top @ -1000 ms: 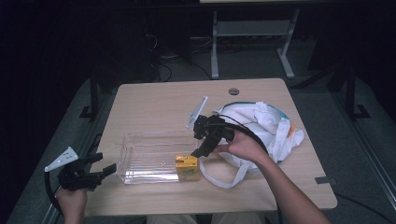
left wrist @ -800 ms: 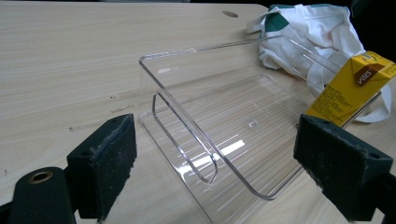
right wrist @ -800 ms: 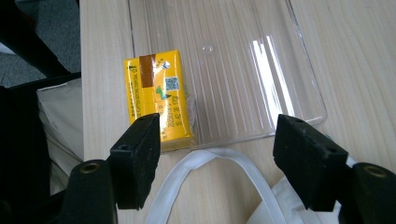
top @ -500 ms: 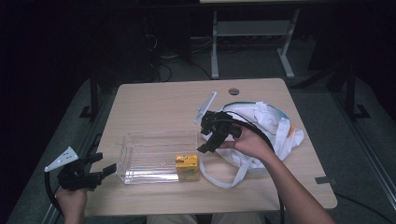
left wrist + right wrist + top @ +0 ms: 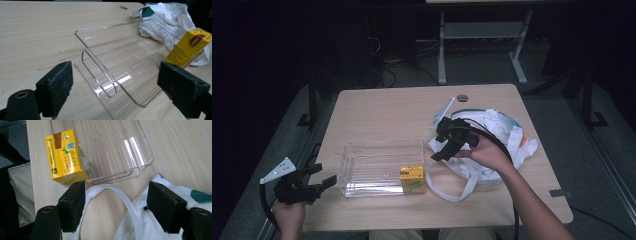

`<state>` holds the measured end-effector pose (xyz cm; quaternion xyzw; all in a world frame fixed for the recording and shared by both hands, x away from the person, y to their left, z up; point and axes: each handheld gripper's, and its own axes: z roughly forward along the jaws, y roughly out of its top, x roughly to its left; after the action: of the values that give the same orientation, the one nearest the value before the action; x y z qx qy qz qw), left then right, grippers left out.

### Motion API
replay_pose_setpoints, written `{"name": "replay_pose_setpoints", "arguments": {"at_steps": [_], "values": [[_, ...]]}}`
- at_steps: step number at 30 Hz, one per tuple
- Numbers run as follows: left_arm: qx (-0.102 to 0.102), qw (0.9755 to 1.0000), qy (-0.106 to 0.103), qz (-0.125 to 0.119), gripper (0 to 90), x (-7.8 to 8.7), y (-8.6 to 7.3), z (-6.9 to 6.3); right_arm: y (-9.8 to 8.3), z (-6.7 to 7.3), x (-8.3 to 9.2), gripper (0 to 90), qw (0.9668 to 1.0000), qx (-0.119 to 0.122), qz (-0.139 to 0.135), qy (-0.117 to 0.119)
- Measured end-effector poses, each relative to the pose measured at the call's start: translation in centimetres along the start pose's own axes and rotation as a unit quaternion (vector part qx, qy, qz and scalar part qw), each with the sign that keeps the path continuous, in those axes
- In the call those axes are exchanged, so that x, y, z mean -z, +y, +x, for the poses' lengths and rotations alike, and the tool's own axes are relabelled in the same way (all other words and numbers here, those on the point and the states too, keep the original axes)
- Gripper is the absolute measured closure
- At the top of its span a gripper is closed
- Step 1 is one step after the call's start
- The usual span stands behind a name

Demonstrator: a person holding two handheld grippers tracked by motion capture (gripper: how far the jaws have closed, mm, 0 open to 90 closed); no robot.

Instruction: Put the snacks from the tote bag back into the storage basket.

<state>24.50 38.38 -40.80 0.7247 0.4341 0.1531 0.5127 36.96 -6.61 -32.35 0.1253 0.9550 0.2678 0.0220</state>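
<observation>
— Two grippers, one clear tray, one carton. What is hard to make out?

— The clear tray (image 5: 379, 167) is see-through, so in the high view its walls read only as bright edges. In the left gripper view its far corner is cut by the yellow carton (image 5: 187, 47), and the carton's top runs off the right edge. The carton's small print is too blurred to read. The white cloth bag (image 5: 492, 145) is crumpled, and the right hand (image 5: 487, 150) covers part of it.

— What differs from a second ago?

— The right gripper (image 5: 443, 148) has drawn back from the carton toward the bag and now hangs over the bag's loop strap (image 5: 462, 187). The carton stays in the tray's near right corner. The left gripper (image 5: 323, 179) has not shifted.

— And the hands?

— The right forearm comes in from the lower right, wrist bent, jaws pointing down and left at the table (image 5: 387, 107). In the right gripper view both pads stand wide apart with nothing between them. The left hand (image 5: 289, 215) holds its gripper off the table's left edge, level, aimed at the tray's short end, jaws likewise spread and empty.
</observation>
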Motion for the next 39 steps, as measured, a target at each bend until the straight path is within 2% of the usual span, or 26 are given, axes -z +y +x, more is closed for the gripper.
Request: {"name": "replay_pose_setpoints", "arguments": {"at_steps": [9, 14, 16, 27, 33, 39], "values": [[0.0, 1.0, -0.001, 0.001, 12.9, -0.1, 0.0, 0.0, -1.5, -0.6, 0.8, 30.1, 0.9996, -0.018, -0.003, -0.02], [0.001, 1.0, -0.001, 0.001, 12.9, -0.1, 0.0, -0.1, -2.6, -1.0, 1.1, 30.1, 0.9989, -0.037, -0.008, -0.027], [0.0, 1.0, 0.002, 0.002, 12.9, -0.1, 0.0, -0.1, -3.0, -1.1, 1.2, 30.1, 0.9987, -0.037, -0.01, -0.033], [0.0, 1.0, 0.001, 0.002, 12.9, -0.1, 0.0, -0.1, -5.5, -1.7, 1.4, 29.6, 0.9969, -0.067, -0.006, -0.041], [-0.001, 1.0, 0.001, 0.005, 12.9, -0.1, 0.0, -0.1, -6.4, -1.8, 1.6, 29.5, 0.996, -0.074, -0.007, -0.05], [-0.002, 1.0, 0.001, 0.006, 12.9, -0.1, 0.0, -0.1, -7.8, -2.0, 2.1, 29.6, 0.9944, -0.09, -0.013, -0.055]]}}
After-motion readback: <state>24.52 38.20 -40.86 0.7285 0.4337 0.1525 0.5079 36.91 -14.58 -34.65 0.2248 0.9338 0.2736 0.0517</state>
